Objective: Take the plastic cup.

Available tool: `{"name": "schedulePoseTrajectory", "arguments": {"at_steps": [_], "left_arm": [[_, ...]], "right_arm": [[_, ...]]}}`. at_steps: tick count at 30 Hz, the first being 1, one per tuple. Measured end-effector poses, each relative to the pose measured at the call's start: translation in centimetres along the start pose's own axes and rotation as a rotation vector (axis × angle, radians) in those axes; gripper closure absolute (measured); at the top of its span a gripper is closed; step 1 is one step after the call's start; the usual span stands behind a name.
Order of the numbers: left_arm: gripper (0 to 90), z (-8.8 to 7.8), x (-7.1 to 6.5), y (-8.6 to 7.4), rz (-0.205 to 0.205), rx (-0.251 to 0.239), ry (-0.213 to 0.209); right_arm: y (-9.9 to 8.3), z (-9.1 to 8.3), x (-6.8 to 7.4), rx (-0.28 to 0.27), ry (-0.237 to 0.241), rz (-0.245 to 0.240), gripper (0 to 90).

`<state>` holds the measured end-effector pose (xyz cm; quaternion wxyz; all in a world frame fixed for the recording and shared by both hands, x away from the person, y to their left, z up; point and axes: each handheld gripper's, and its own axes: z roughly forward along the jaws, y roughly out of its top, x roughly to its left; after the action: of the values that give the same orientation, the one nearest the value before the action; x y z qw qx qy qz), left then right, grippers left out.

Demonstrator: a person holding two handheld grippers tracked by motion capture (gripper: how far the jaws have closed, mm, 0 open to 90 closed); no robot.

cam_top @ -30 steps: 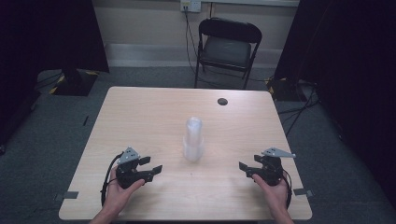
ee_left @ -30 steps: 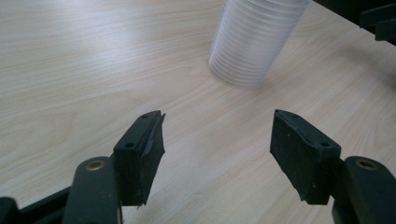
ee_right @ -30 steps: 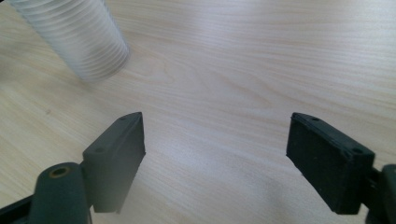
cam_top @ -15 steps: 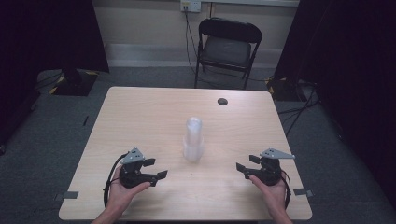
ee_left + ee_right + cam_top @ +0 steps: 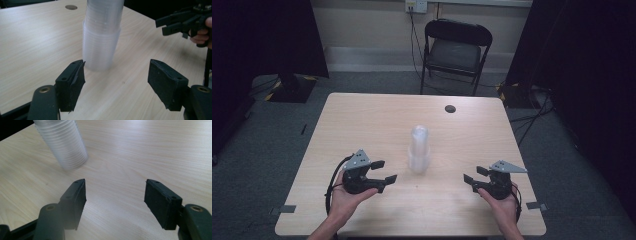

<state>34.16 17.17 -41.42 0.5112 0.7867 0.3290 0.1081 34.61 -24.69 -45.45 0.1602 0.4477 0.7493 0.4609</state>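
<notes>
A tall stack of clear plastic cups (image 5: pixel 418 150) stands upside down in the middle of the wooden table (image 5: pixel 362 120). My left gripper (image 5: pixel 384 170) hovers left of the stack and points toward it. Its jaws are open with nothing between them, and they have just been closing a little after opening. In the left gripper view the stack (image 5: pixel 101 37) rises just beyond the left gripper (image 5: pixel 116 82). My right gripper (image 5: pixel 473 175) sits right of the stack, open and empty, its jaws just closing slightly. The right gripper view has the stack (image 5: pixel 62 142) at the upper left, beyond the right gripper (image 5: pixel 115 200).
A dark round grommet (image 5: pixel 450 108) sits near the table's far edge. A black folding chair (image 5: pixel 457 50) stands behind the table. The right gripper (image 5: pixel 172 23) shows at the upper right of the left gripper view. Bare tabletop lies around the stack.
The left gripper has risen a little off the table and its jaws have come apart from shut. The right gripper has stayed in place.
</notes>
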Motion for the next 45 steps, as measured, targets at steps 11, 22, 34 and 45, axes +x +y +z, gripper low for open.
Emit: {"name": "schedulePoseTrajectory", "arguments": {"at_steps": [11, 22, 34, 45], "left_arm": [[32.8, 2.1, -0.5, 2.6, 0.026, -0.04, -0.025], [21.9, 3.3, -0.4, 5.4, 0.058, -0.078, -0.005], [19.0, 4.6, 0.8, 8.7, 0.077, -0.133, 0.012], [17.1, 7.7, 1.0, 8.4, 0.098, -0.113, 0.015]], "right_arm": [[-0.2, -0.2, -0.1, 0.008, 0.016, 0.02, 27.7], [-0.2, 0.0, -0.2, 0.02, 0.017, 0.017, 27.6], [-0.3, -0.2, -0.2, 0.015, 0.02, 0.021, 27.2], [-0.4, -0.2, -0.2, 0.005, 0.014, 0.027, 27.3]]}}
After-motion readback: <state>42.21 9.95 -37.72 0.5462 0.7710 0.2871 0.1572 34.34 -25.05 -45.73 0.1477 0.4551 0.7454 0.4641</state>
